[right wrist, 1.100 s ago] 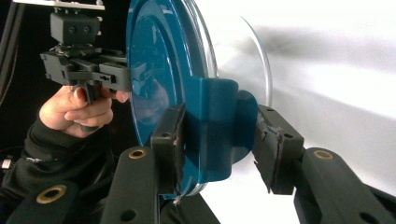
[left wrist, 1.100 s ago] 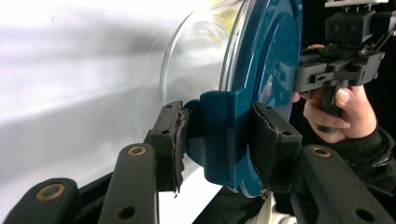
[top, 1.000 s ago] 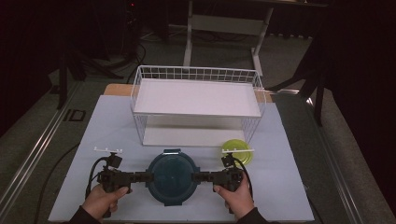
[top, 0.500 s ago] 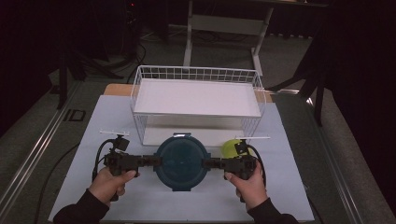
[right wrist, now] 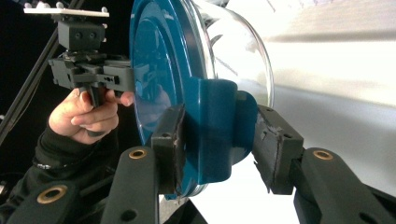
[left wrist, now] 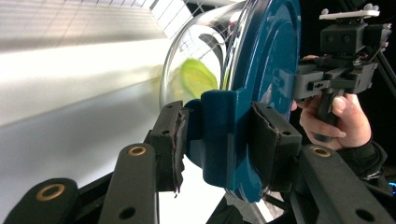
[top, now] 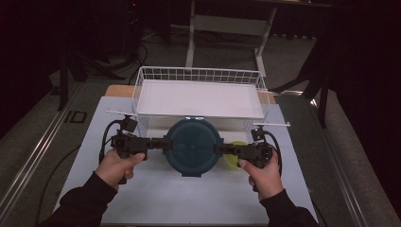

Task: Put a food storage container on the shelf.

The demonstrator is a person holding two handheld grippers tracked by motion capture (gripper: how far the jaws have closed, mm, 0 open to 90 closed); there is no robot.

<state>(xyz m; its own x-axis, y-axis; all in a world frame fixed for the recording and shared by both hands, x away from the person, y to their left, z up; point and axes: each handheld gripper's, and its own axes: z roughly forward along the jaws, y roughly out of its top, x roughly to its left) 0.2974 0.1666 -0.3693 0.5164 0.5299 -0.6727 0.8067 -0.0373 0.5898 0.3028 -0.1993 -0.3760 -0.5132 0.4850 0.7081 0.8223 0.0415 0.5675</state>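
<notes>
A round container with a dark blue lid and a clear bowl hangs above the table, just in front of the wire basket. My left gripper is shut on the blue side tab at its left. My right gripper is shut on the opposite tab. In the left gripper view my left gripper has its pads pressed on both faces of the tab, and the container stands edge-on. The right gripper view shows my right gripper clamping the other tab of the container.
A white wire basket with a white floor stands at the back of the white table. A small yellow-green round thing lies on the table under my right gripper, and shows through the bowl as a yellow-green blur.
Both hands have lifted the container off the table and carried it away from the person, toward the basket. Its far edge now overlaps the basket's front. The grips have not changed.
</notes>
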